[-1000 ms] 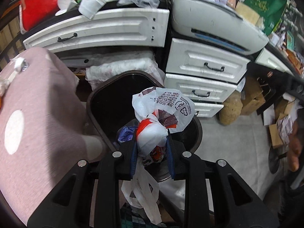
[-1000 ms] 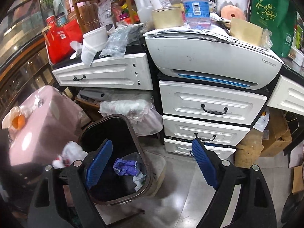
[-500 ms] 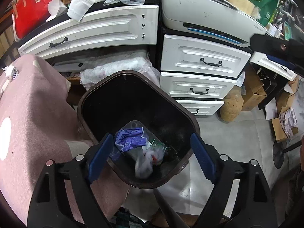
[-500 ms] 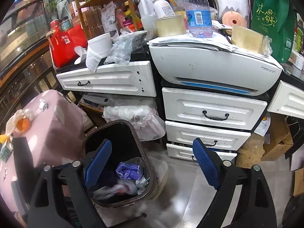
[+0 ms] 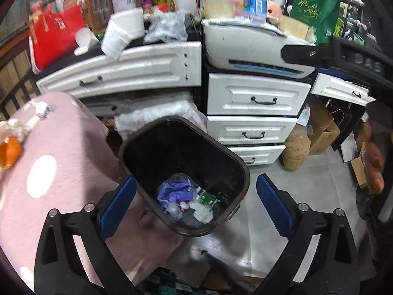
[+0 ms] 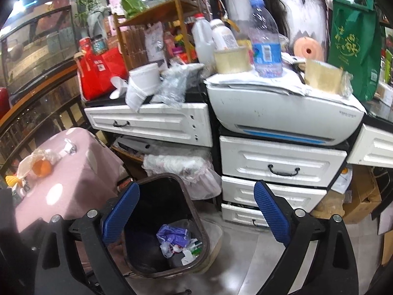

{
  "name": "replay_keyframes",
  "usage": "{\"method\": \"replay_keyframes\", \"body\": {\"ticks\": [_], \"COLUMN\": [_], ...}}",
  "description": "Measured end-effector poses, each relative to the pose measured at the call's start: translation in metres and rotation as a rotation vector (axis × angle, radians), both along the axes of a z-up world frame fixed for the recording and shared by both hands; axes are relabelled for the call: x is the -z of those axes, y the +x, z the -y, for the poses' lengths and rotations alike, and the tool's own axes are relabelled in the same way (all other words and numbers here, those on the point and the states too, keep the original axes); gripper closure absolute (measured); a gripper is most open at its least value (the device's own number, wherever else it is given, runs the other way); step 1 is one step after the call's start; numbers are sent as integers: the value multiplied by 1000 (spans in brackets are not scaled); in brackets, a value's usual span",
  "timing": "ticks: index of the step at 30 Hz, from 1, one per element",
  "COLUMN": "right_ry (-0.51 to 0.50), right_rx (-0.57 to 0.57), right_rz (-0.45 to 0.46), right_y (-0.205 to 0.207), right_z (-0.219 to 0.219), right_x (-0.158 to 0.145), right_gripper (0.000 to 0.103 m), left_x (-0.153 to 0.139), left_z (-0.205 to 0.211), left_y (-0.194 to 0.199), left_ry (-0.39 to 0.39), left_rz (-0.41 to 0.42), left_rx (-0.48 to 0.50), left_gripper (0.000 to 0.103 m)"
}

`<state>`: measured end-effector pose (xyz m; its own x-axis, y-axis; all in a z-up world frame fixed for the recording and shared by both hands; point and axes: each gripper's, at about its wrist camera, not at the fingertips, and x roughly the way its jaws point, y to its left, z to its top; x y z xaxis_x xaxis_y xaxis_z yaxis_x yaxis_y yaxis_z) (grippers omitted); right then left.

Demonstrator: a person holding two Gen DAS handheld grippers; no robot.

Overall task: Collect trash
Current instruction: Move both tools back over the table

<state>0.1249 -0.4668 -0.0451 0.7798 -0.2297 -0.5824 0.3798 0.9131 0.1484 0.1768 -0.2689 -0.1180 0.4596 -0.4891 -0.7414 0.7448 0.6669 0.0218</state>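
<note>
A dark brown trash bin (image 5: 172, 123) (image 6: 203, 236) stands on the floor beside a pink-clothed table (image 5: 61, 162) (image 6: 73, 179). In its bottom lie a purple crumpled wrapper (image 5: 174, 190) (image 6: 173, 233) and a white plastic bag (image 5: 200, 212) (image 6: 169, 247). My left gripper (image 5: 194, 179) hovers above the bin, its jaws opening wide with nothing held between them. My right gripper (image 6: 196, 185) is above the bin's right side, jaws also opening and empty. An orange peel in clear plastic (image 5: 9, 151) (image 6: 40, 166) lies on the table.
White drawers (image 5: 255, 98) (image 6: 277, 164) and a printer (image 6: 282, 113) with a water bottle (image 6: 265, 39) stand behind the bin. A red bag (image 6: 100, 73), paper cups (image 6: 142, 83), a green bag (image 6: 353, 46) and cardboard boxes (image 5: 321, 127) crowd around. A hand (image 5: 373, 164) is at the right.
The left gripper opened and let go of the tied white bag, which dropped into the bin. Both grippers rose and pulled back a little; the right jaws widened slightly.
</note>
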Motion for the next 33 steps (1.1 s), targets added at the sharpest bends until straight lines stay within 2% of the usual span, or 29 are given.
{"method": "replay_keyframes", "body": {"ticks": [7, 14, 23, 33], "right_ry": [-31, -57, -90, -57], "right_rx": [-75, -184, -334, -485], "right_rz": [40, 65, 77, 76], "right_y": [6, 17, 34, 56], "right_z": [-29, -68, -121, -171], "right_x": [-14, -24, -36, -38], "right_gripper": [6, 6, 6, 6], "left_x": [-35, -58, -77, -81], "left_z": [-46, -99, -168, -242], "left_y": [-10, -3, 4, 12], "left_ry": [-57, -125, -142, -138], "left_rz": [79, 79, 150, 161], "left_rx": [-74, -204, -380, -550], "left_gripper": [6, 6, 6, 6]}}
